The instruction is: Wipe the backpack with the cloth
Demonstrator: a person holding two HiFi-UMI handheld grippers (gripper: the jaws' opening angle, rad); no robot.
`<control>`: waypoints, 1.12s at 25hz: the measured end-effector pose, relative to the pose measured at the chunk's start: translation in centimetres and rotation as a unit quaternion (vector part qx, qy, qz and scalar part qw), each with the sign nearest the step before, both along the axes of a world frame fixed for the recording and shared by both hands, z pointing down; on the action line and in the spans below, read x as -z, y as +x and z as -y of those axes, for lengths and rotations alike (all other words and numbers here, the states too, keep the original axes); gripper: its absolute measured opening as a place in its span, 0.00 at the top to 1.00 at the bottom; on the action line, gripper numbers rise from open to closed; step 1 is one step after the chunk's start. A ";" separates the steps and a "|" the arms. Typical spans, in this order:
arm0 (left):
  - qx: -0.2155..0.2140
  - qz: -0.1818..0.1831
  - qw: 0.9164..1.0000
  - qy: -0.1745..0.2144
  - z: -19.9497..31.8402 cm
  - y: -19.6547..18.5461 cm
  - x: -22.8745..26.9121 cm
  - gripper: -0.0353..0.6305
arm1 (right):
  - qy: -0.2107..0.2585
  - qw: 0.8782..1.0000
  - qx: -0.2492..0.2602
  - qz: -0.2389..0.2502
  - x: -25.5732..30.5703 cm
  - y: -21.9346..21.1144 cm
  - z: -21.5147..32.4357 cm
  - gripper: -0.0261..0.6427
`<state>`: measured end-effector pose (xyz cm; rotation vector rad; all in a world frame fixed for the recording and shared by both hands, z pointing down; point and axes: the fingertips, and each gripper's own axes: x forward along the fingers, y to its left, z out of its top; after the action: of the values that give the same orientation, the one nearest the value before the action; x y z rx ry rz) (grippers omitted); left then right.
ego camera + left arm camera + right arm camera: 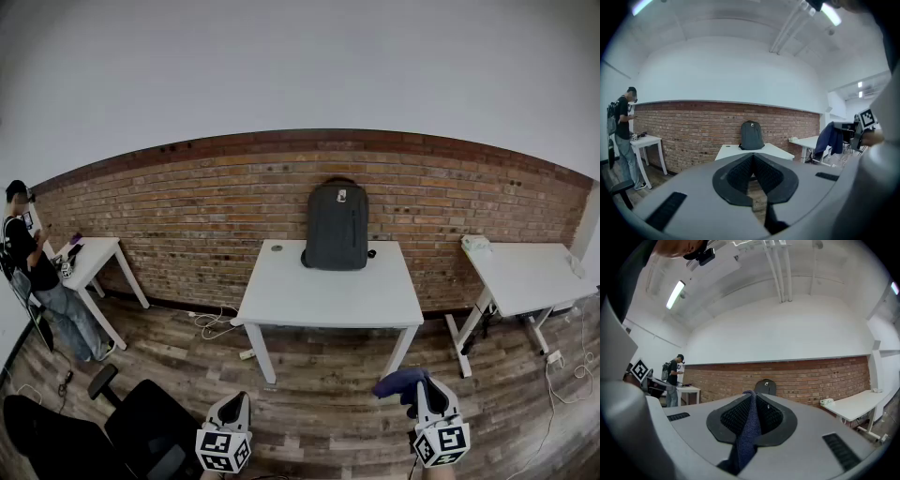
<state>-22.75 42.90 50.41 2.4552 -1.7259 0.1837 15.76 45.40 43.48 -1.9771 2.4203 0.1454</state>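
The left tool (236, 403) hangs low, jaws pressed together, empty. The right tool (420, 386), level with it, pinches a dark blue woven cloth (396, 382).

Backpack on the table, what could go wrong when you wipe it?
1. The backpack stands upright by the brick wall; a hard sideways wipe might tip it over.
2. The right gripper pinches only a thin fold of the cloth, so it could slip out while rubbing.
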 end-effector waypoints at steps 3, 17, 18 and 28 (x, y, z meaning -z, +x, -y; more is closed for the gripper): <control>-0.002 0.004 1.000 -0.001 0.5 -1.4 -0.1 0.95 | -0.001 1.000 -0.007 0.000 -0.1 -1.1 0.5 0.92; -0.020 -0.004 1.000 -0.013 6.0 -5.8 -1.9 0.95 | -0.004 0.999 -0.034 -0.010 -0.5 -5.4 3.8 0.92; -0.020 -0.006 1.000 -0.015 6.4 -6.0 -2.1 0.95 | -0.006 0.999 -0.034 -0.012 -0.6 -5.7 4.0 0.92; -0.015 -0.007 1.000 -0.025 10.9 -5.9 -3.1 0.95 | 0.013 0.999 -0.029 -0.011 0.4 -5.3 8.7 0.92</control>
<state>-28.63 32.00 53.54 2.4429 -1.6584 0.2108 10.46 36.68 43.09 -2.0465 2.3628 0.1991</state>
